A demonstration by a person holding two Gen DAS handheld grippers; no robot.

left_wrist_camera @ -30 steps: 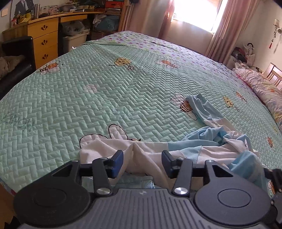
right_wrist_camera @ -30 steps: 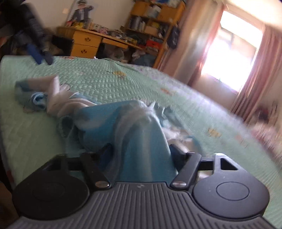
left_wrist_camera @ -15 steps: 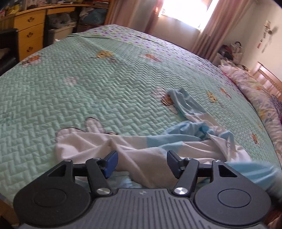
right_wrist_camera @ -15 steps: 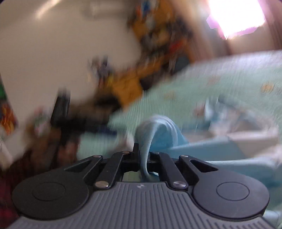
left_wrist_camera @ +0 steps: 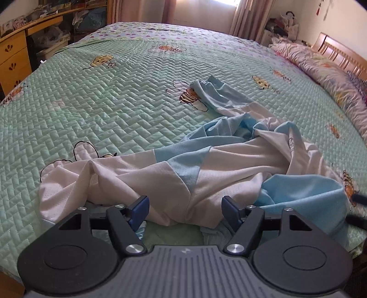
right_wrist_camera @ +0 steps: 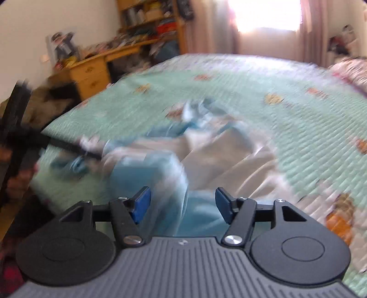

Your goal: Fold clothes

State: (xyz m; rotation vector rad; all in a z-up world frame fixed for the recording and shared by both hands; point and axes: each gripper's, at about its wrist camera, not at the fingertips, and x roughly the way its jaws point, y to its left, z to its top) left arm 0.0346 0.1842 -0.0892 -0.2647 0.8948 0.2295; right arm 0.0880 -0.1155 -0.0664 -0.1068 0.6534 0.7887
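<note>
Your right gripper [right_wrist_camera: 183, 204] has just sprung open and dropped the blue fold it pinched, your left gripper [left_wrist_camera: 185, 210] has been widening too, so the one white-and-blue garment [left_wrist_camera: 195, 160] lies crumpled, ungripped, on the green quilt [left_wrist_camera: 103, 110], both grippers needing fresh holds.

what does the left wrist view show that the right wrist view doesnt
Only the left wrist view: a wooden headboard and a sharp look at the open left claw over the crumpled white and light-blue garment.
Only the right wrist view: a wooden bookshelf and the open right claw, its jaws just opened.
Both: the garment on the green quilted bedspread.
</note>
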